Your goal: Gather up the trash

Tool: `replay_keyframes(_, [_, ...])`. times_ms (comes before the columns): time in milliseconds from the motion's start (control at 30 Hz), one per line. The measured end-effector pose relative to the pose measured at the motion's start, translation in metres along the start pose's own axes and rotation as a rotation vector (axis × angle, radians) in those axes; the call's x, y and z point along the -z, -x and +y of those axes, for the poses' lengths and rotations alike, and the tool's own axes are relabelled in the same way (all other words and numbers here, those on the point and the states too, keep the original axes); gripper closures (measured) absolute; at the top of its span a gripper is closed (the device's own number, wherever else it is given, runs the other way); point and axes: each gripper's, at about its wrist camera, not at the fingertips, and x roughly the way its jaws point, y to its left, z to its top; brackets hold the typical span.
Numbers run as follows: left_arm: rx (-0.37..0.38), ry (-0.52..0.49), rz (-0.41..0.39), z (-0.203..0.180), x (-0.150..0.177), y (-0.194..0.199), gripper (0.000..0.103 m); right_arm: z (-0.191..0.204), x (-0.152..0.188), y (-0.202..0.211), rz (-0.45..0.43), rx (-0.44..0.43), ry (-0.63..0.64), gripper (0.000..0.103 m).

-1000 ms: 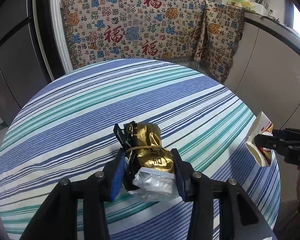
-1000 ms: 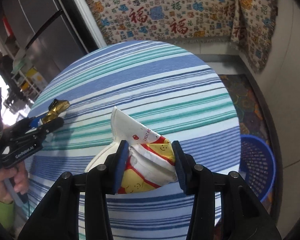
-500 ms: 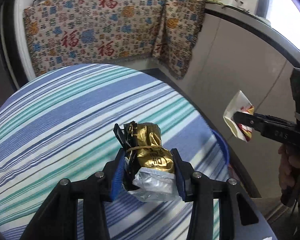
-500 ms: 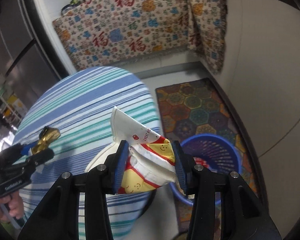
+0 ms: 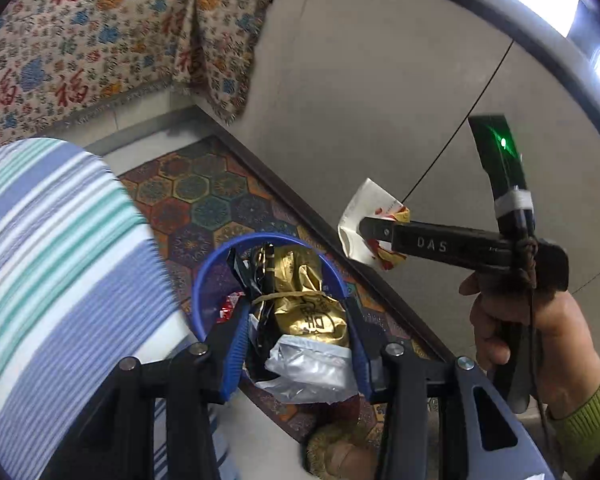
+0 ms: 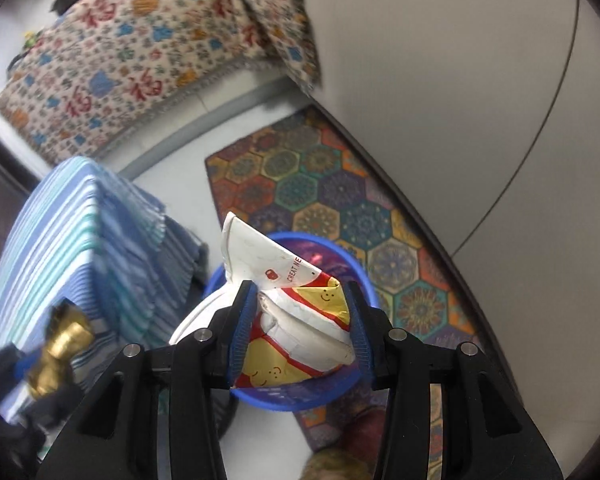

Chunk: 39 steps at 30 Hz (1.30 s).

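Note:
My left gripper [image 5: 296, 336] is shut on a crumpled gold and silver wrapper [image 5: 308, 320] and holds it above a blue plastic basket [image 5: 204, 280] on the floor. My right gripper [image 6: 300, 332] is shut on a crushed white, red and yellow paper cup [image 6: 292, 304] above the same basket [image 6: 300, 396]. In the left wrist view the right gripper [image 5: 364, 226] with the cup [image 5: 360, 216] is to the right, higher up. In the right wrist view the gold wrapper [image 6: 64, 344] shows at lower left. Some red trash [image 5: 226, 306] lies inside the basket.
The round table with the blue and green striped cloth [image 5: 52, 264] stands left of the basket. A colourful hexagon mat [image 6: 320, 192] lies under the basket. A grey cabinet wall [image 5: 380, 100] runs on the right. A patterned cloth [image 5: 100, 32] hangs at the back.
Both grippers have swung right off the table and now hang over the blue basket, each still holding its piece of trash.

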Motion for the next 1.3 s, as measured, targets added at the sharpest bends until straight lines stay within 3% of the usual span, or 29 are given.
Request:
replay_keyframes(300, [-0.032,-0.003,0.074,-0.008,-0.012,-0.083,0.053,-0.042,-0.009,-0.063,0.09,-0.064,-0.083,0.055])
replay_keyframes(400, [-0.044,0.016,0.092,-0.008,-0.016,-0.098,0.039,-0.05,-0.008,-0.082,0.11,-0.128,-0.127,0.023])
replay_keyframes(500, [-0.055,0.027,0.069,-0.008,-0.019,-0.098,0.037,-0.052,-0.01,-0.078,0.073,-0.143,-0.15,0.02])
replay_keyframes(567, [-0.058,0.04,0.053,-0.007,-0.022,-0.094,0.037,-0.055,-0.013,-0.064,0.031,-0.149,-0.162,0.017])
replay_keyframes(667, [-0.069,0.065,0.013,-0.008,-0.029,-0.079,0.035,-0.059,-0.017,-0.03,-0.047,-0.121,-0.169,0.002])
replay_keyframes(933, [-0.05,0.063,-0.088,-0.036,-0.021,-0.011,0.014,-0.054,0.002,0.091,-0.199,-0.066,-0.155,0.0])
replay_keyframes(1033, [-0.117,0.026,-0.078,-0.053,-0.004,0.01,0.0,-0.041,0.036,0.13,-0.251,-0.037,-0.087,0.0])
replay_keyframes(1200, [-0.241,-0.011,-0.174,-0.078,0.025,0.051,0.0,-0.017,0.099,0.173,-0.292,0.073,0.015,0.0])
replay_keyframes(1300, [-0.323,-0.012,-0.206,-0.09,0.034,0.071,0.0,-0.011,0.12,0.188,-0.303,0.091,0.034,0.0])
